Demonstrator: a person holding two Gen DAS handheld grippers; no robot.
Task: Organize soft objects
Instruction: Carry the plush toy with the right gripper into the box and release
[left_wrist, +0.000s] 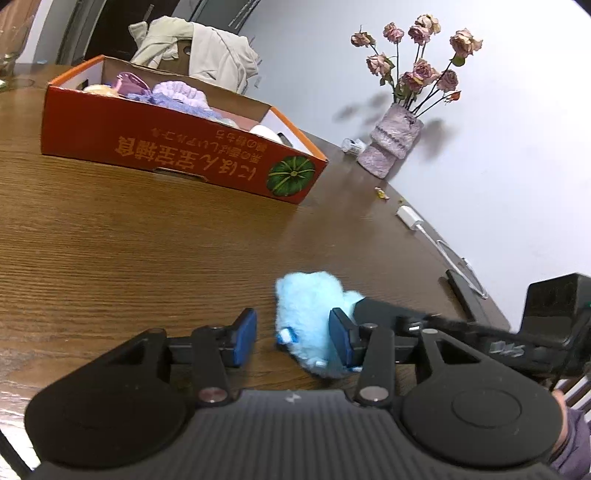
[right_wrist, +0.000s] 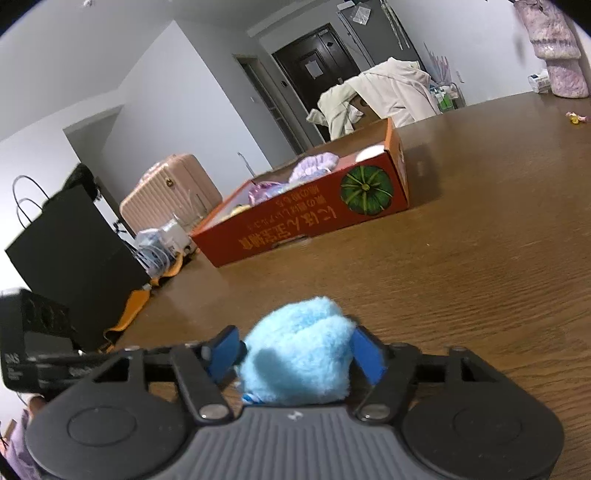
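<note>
The orange box (left_wrist: 177, 147) holds purple soft things (left_wrist: 177, 98), while the right gripper (right_wrist: 297, 356) clamps a blue plush (right_wrist: 299, 358) and the left gripper (left_wrist: 291, 338) stands apart.

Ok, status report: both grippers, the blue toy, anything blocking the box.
Right gripper shut on fluffy light-blue plush toy. Left gripper open, empty beside it. Orange cardboard box ahead; nothing between.
</note>
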